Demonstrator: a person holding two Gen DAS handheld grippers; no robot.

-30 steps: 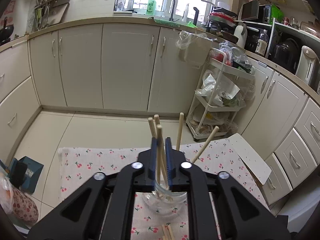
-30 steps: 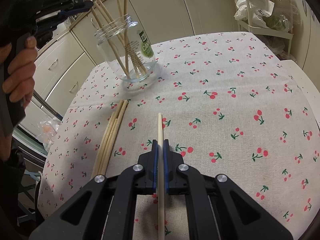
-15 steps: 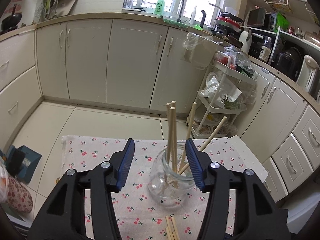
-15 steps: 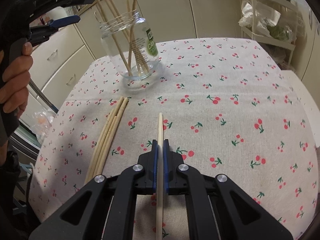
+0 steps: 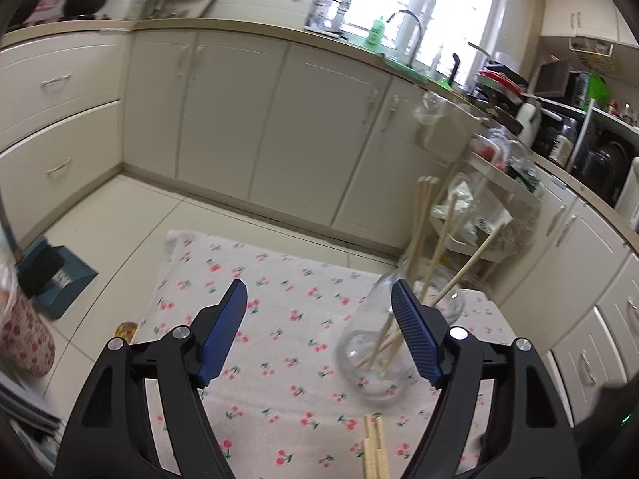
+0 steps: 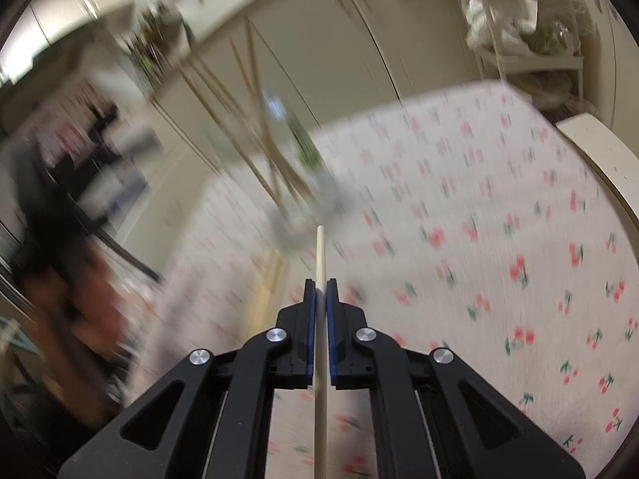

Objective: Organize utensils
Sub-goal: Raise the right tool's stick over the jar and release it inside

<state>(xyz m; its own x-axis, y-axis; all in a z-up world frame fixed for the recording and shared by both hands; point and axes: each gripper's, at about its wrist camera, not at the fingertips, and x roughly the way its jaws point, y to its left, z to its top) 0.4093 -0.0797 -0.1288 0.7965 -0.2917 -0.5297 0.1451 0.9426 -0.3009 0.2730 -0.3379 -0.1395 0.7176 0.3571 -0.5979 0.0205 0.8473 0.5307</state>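
A clear glass jar (image 5: 375, 363) with several wooden chopsticks (image 5: 423, 235) standing in it sits on the cherry-print cloth (image 5: 279, 303). My left gripper (image 5: 319, 295) hangs over the cloth to the jar's left, its jaws opening with nothing between them; the right blue pad overlaps the jar's rim. A few loose chopsticks (image 5: 373, 447) lie on the cloth below the jar. In the blurred right wrist view my right gripper (image 6: 319, 285) is shut on a single chopstick (image 6: 320, 251), whose tip points toward the jar (image 6: 295, 183). Loose chopsticks (image 6: 263, 291) lie left of it.
Cream kitchen cabinets (image 5: 239, 127) line the far wall. A white rolling cart (image 5: 479, 219) with bags stands behind the table. A blue dustpan (image 5: 56, 275) rests on the floor at left. A person's hand (image 6: 68, 307) shows blurred at the left of the right wrist view.
My left gripper let go of the chopstick into the jar, opened wide and shifted left, so the jar now sits at its right. My right gripper rose with its chopstick.
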